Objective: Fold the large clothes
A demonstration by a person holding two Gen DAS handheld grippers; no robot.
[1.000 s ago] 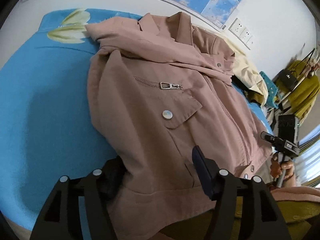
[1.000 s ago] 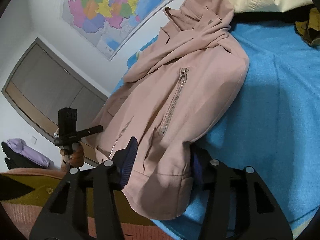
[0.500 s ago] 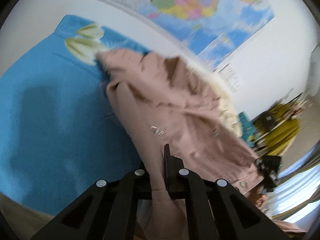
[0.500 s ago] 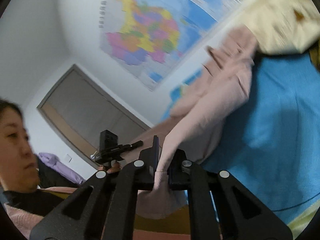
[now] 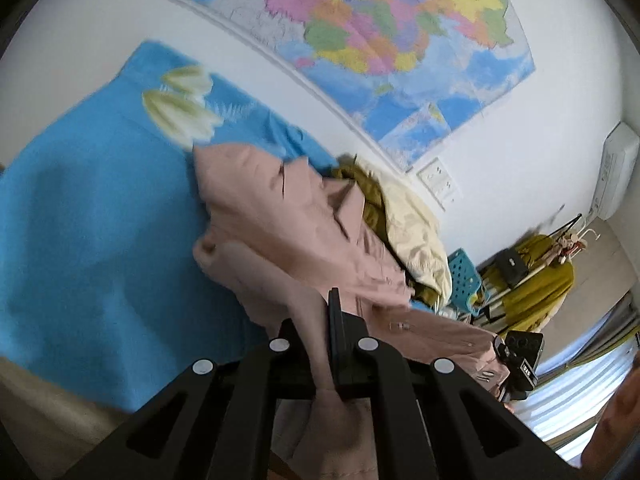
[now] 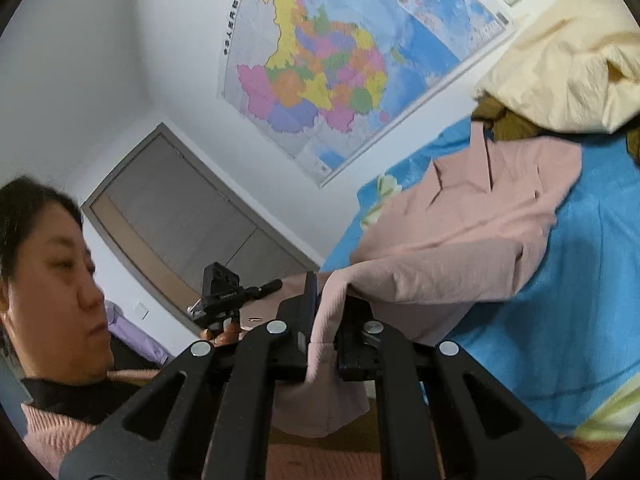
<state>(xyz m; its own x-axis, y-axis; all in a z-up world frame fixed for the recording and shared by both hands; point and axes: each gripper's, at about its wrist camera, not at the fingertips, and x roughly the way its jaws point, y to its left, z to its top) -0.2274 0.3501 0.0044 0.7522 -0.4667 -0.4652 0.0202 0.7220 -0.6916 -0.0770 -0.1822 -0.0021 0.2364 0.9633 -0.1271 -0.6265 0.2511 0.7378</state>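
Note:
A dusty pink jacket (image 5: pixel 280 224) lies on a blue blanket (image 5: pixel 88 216), its bottom hem lifted off the bed. My left gripper (image 5: pixel 320 320) is shut on one hem corner, with cloth pinched between the jaws and hanging below them. In the right wrist view the pink jacket (image 6: pixel 480 216) stretches away over the blue blanket (image 6: pixel 580 280), collar at the far end. My right gripper (image 6: pixel 326 304) is shut on the other hem corner, a flap drooping under it. Each view shows the opposite gripper beside it: the right one (image 5: pixel 520 356), the left one (image 6: pixel 228 296).
A cream garment (image 5: pixel 416 232) and an olive one (image 5: pixel 360 184) are piled beyond the jacket's collar. A large map (image 6: pixel 320 72) hangs on the white wall. A rack with a mustard coat (image 5: pixel 536 280) stands at the right. The person in a pink sweater (image 6: pixel 52 424) is close on the left.
Both grippers went from open around the jacket's hem to shut on it, then rose, lifting the hem off the bed. The jacket's lower half now hangs stretched between them.

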